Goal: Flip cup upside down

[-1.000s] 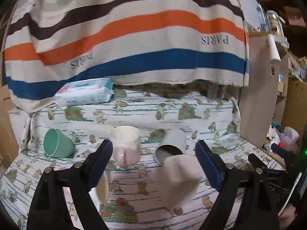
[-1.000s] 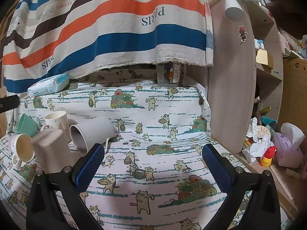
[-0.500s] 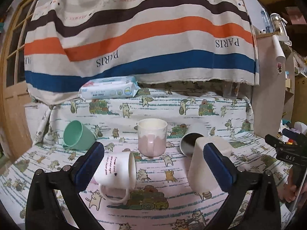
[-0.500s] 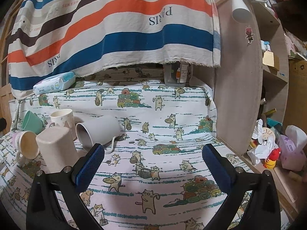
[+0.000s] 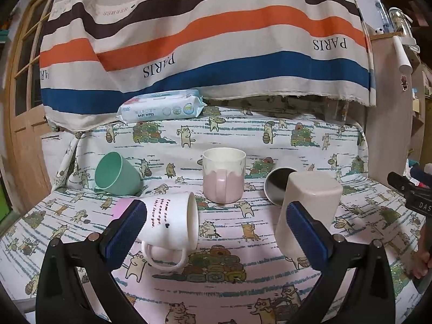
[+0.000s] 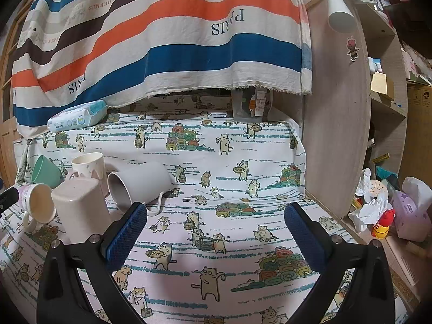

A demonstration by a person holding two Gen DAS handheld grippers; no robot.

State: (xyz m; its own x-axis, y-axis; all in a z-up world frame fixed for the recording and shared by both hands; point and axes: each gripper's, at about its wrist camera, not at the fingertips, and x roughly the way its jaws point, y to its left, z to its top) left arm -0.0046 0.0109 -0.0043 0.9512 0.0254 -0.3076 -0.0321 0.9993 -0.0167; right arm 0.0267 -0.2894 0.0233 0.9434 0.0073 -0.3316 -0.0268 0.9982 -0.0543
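Note:
A beige square cup (image 5: pixel 310 205) stands upside down on the cat-print cloth, just behind my left gripper's right finger; it also shows in the right wrist view (image 6: pixel 78 210). My left gripper (image 5: pixel 216 232) is open and empty. A white mug with writing (image 5: pixel 172 221) lies on its side between its fingers. A pink-and-white mug (image 5: pixel 224 178) stands upright behind. A grey mug (image 6: pixel 137 183) and a green cup (image 5: pixel 116 174) lie on their sides. My right gripper (image 6: pixel 214 232) is open and empty over bare cloth, right of the cups.
A baby wipes pack (image 5: pixel 162 106) lies on the raised back ledge under a striped hanging cloth (image 5: pixel 216 40). A wooden shelf panel (image 6: pixel 337 135) stands at the right, with clutter (image 6: pixel 383 210) beyond it. A wooden door (image 5: pixel 19 108) is at the left.
The beige cup was in motion by the left gripper a second ago and now stands upside down on the cloth. The left gripper has drawn back and left of it. The right gripper barely moved.

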